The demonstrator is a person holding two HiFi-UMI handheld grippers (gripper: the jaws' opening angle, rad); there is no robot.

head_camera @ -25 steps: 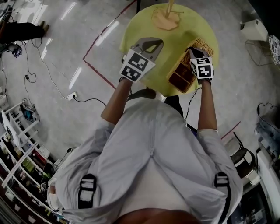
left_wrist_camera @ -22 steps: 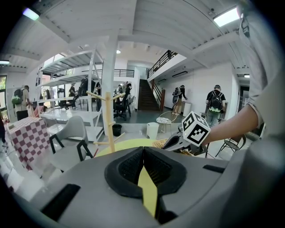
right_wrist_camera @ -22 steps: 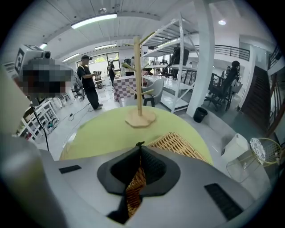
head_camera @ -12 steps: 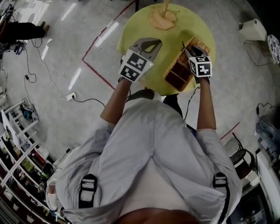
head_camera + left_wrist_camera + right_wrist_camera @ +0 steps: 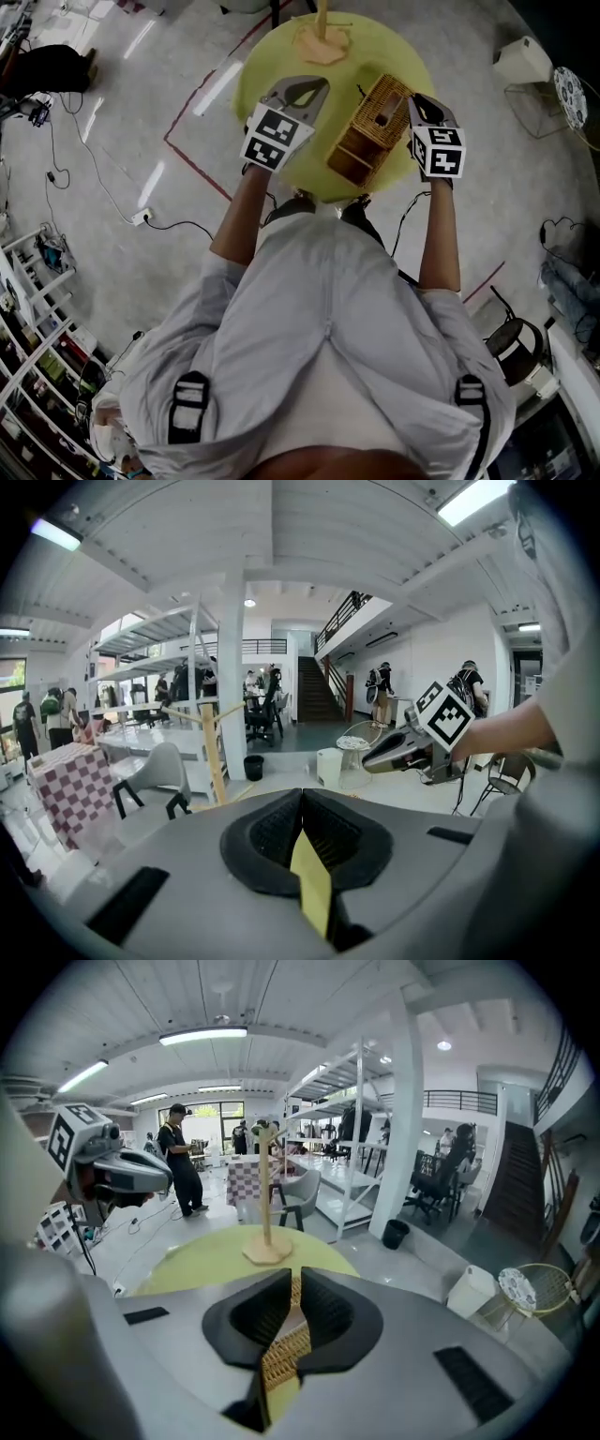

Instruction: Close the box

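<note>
Wicker box (image 5: pixel 370 131) is sitting on the yellow table (image 5: pixel 262 66), dark inside showing, my right gripper (image 5: pixel 418 103) closing its jaws around the wicker edge, my left gripper (image 5: pixel 305 89) hovering, jaws together.

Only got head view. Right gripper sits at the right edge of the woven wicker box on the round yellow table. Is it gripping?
Observer: In the right gripper view, the right gripper has its jaws a narrow gap apart and closing. A strip of the woven wicker box shows between them, with no firm clamp visible.
Operator: Left one?
Observer: In the left gripper view, the left gripper has its jaws together with nothing between them. Only the round yellow table shows beneath.
</note>
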